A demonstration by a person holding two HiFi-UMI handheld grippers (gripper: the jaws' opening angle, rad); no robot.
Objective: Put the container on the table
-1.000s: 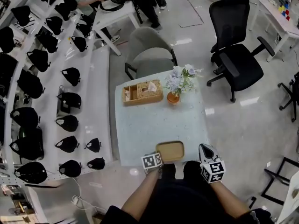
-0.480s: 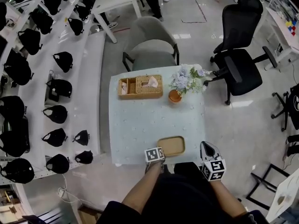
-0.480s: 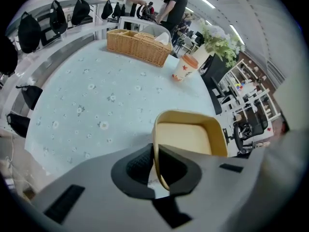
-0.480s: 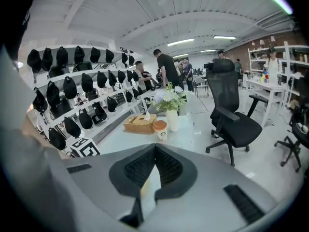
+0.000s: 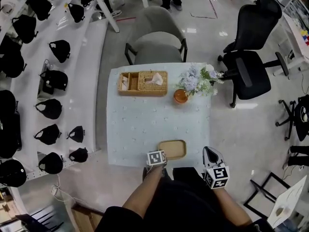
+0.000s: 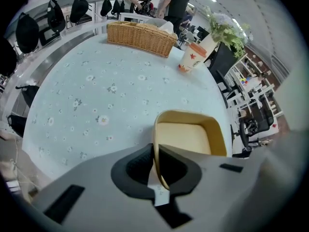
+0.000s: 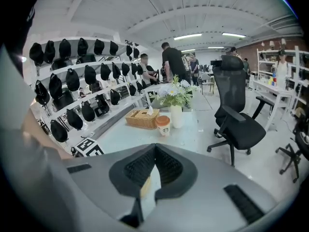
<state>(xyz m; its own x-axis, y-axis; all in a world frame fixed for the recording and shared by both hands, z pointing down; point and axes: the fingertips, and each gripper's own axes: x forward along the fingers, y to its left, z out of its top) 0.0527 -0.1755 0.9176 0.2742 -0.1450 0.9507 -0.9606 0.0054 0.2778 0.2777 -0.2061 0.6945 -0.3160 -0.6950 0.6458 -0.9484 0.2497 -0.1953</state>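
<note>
The container, a shallow tan tray with rounded corners, is level over the near edge of the table, which has a pale blue flowered cloth. My left gripper is shut on the tray's near rim. In the left gripper view the rim stands pinched between the dark pads, and the container stretches away from my left gripper. Whether its base touches the cloth I cannot tell. My right gripper hangs off the table's front right corner, shut and holding nothing; its pads meet.
A wicker basket, a paper cup and a vase of flowers stand along the table's far side. A grey chair is behind it, a black office chair at the right, shelves of black bags at the left.
The head view has drifted, so the table now sits more to the left in it. My left gripper stays shut on the container at the near edge; the right stays beside it.
</note>
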